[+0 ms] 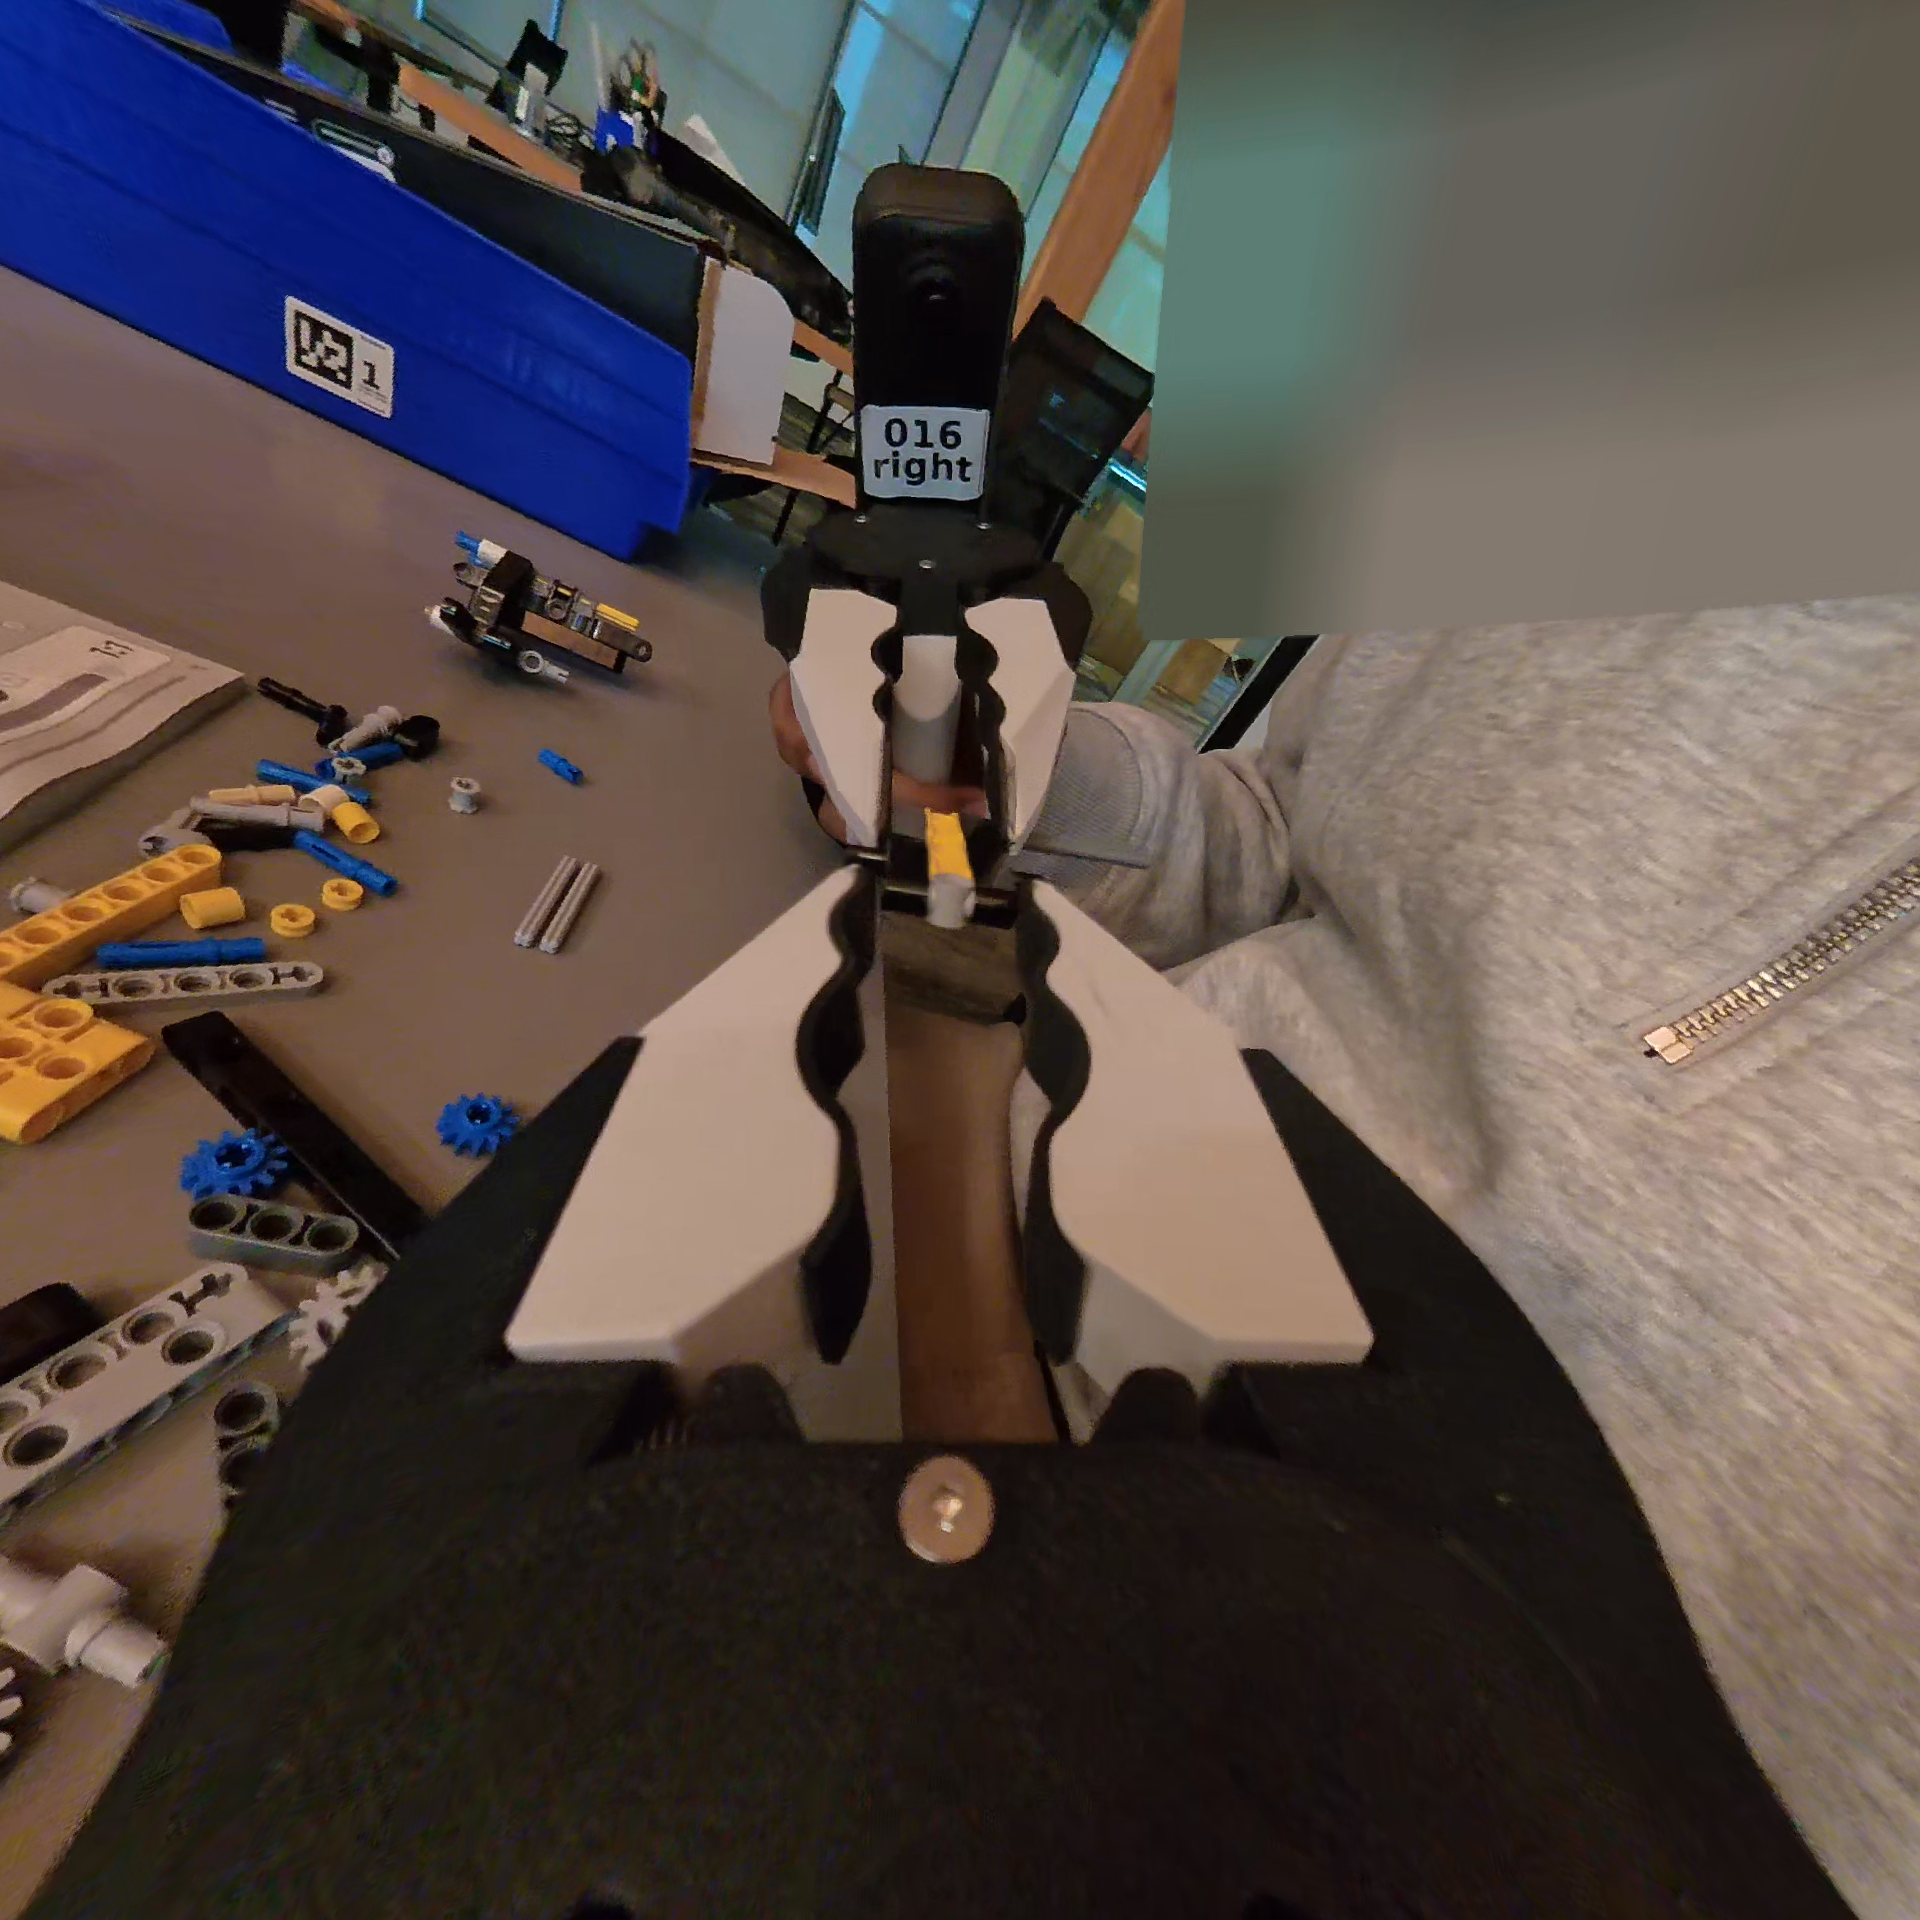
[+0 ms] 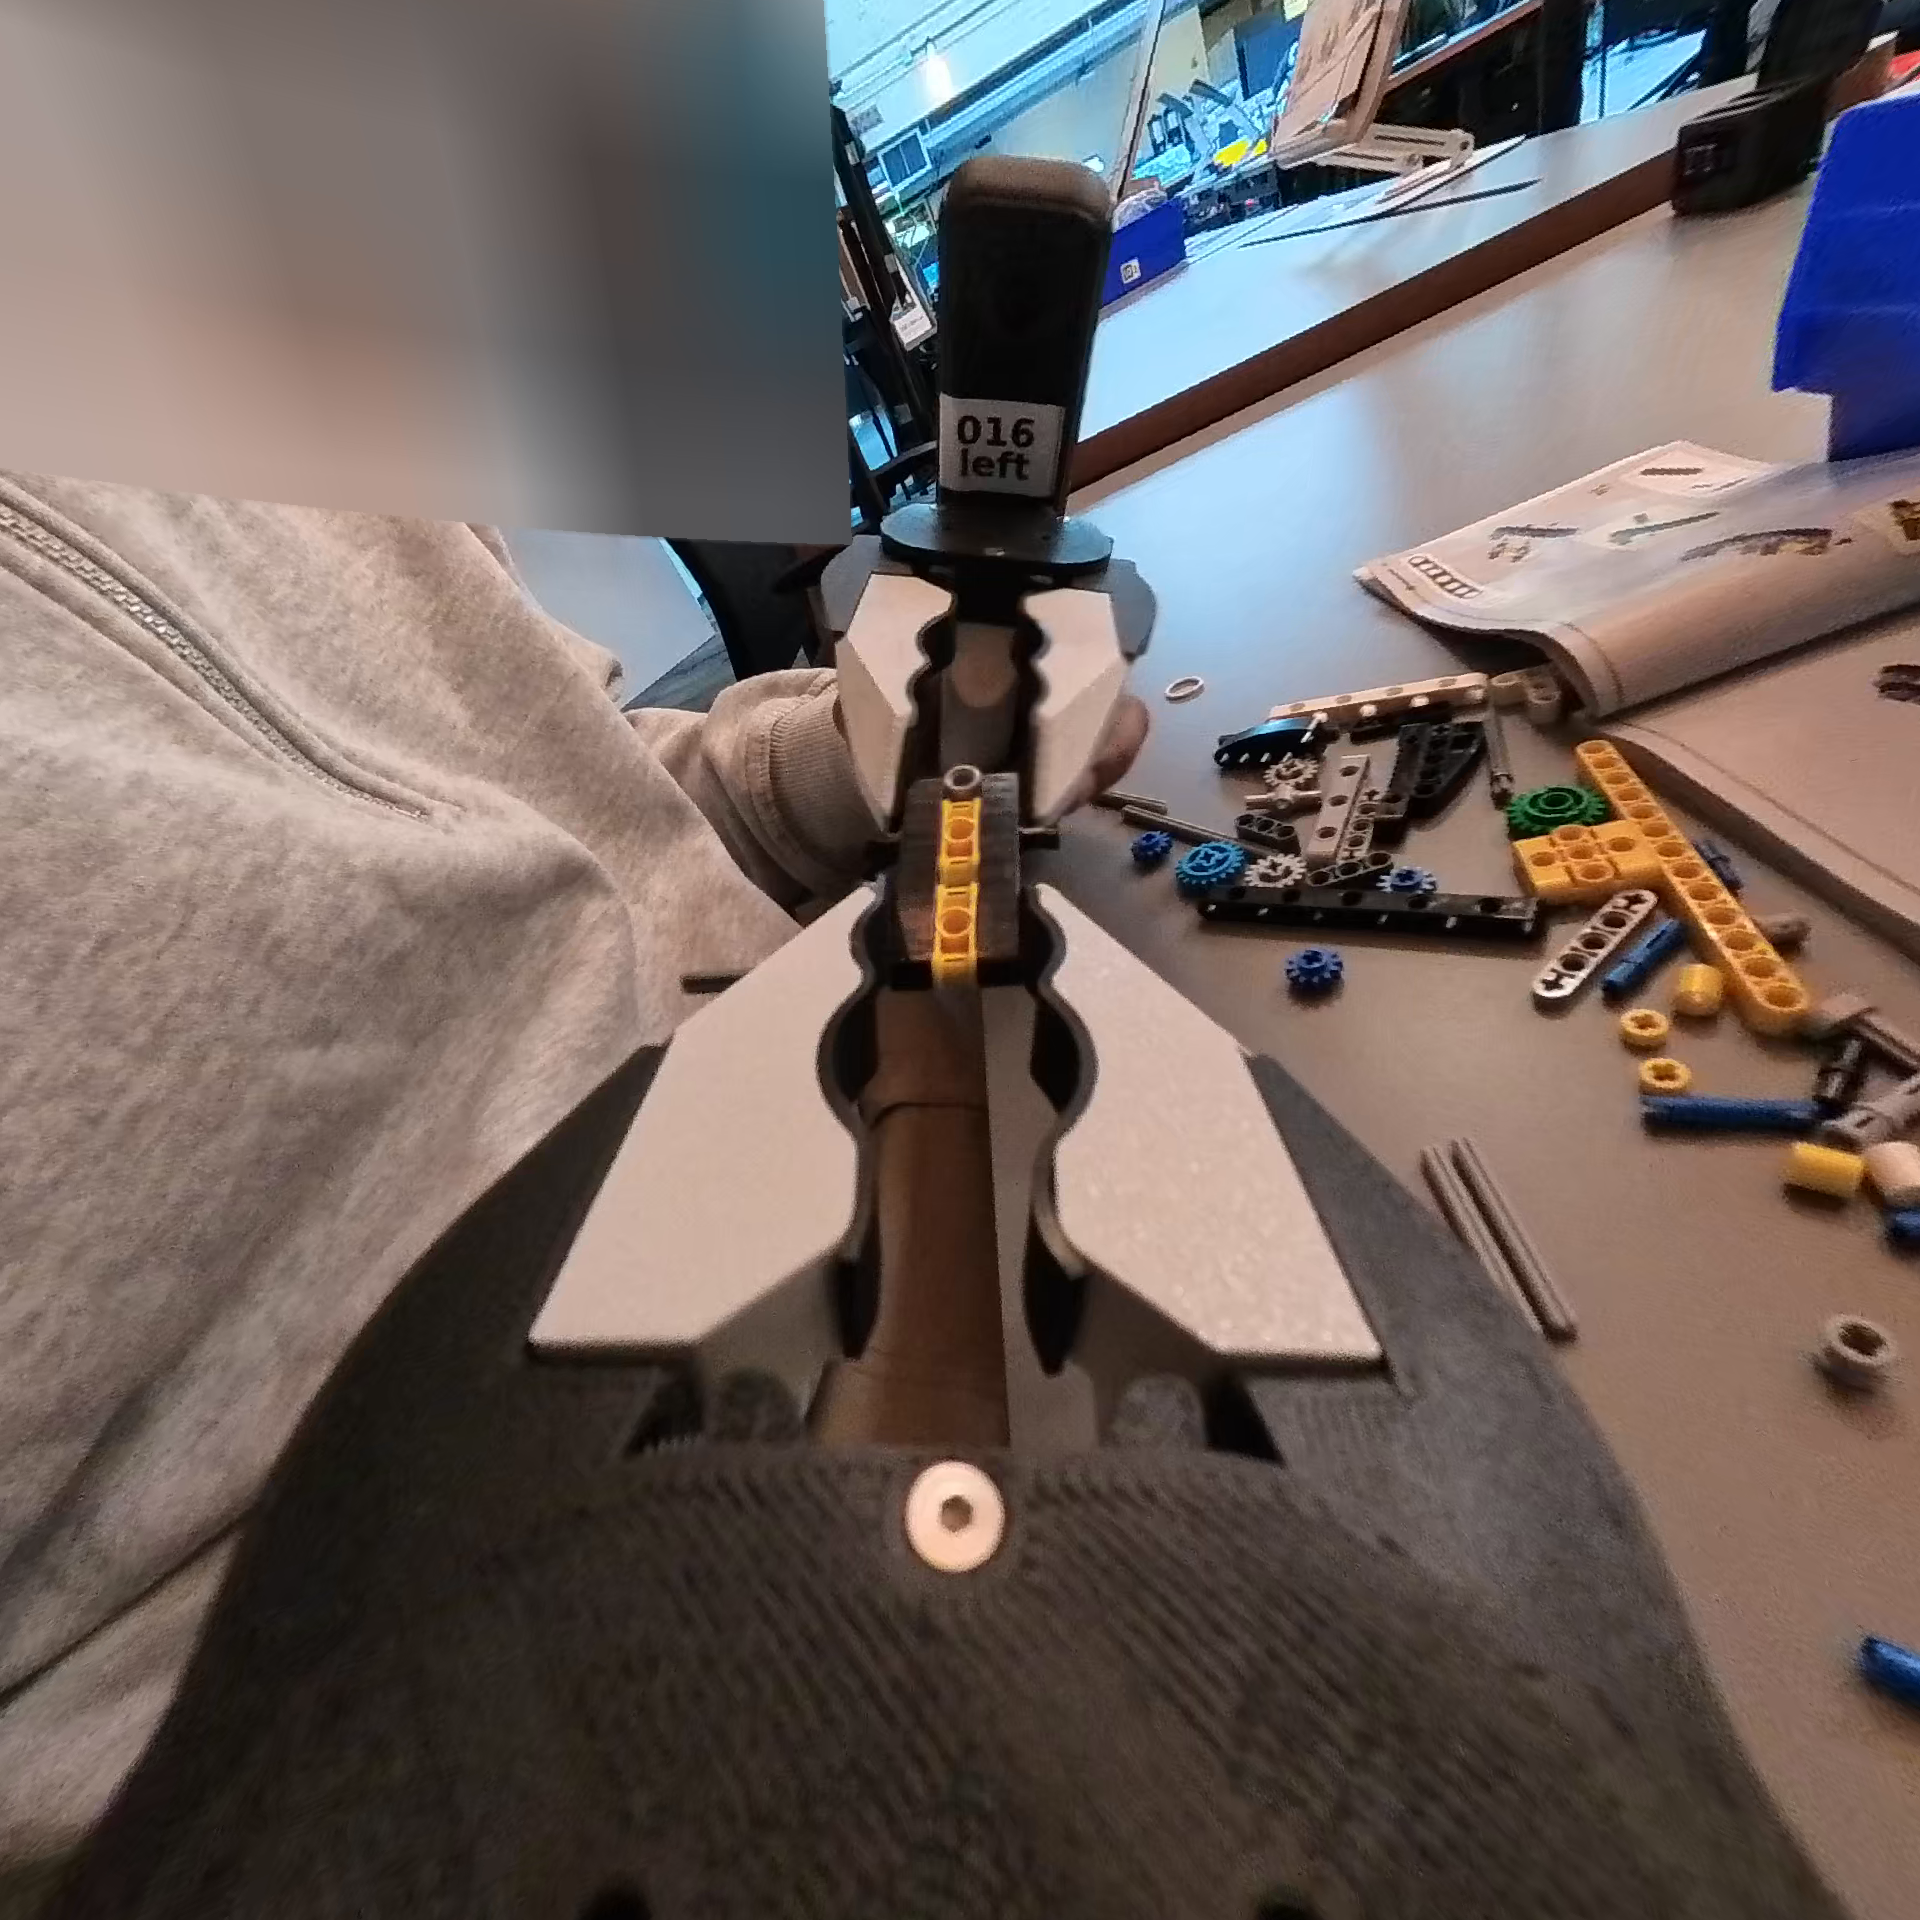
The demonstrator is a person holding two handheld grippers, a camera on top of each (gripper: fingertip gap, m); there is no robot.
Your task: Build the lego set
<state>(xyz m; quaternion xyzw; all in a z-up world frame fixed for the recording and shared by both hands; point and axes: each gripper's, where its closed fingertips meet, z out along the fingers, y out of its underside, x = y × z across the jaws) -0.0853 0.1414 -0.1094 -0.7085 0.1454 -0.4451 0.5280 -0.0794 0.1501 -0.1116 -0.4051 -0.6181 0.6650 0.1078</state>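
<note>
Right wrist view showed the right gripper clamped on a short yellow holed beam capped by a grey pin, held above the table. Beyond, the left gripper faced it tip to tip, clamped on the beam's far end. Loose parts lay scattered right.

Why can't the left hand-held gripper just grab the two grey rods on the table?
Probably not yet: the left hand-held gripper is shut on the yellow piece. The two grey rods themselves lie uncovered.

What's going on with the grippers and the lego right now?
Left gripper and right gripper tip to tip, both shut on yellow piece, held above table. Loose parts aside. Nothing in the way.
</note>
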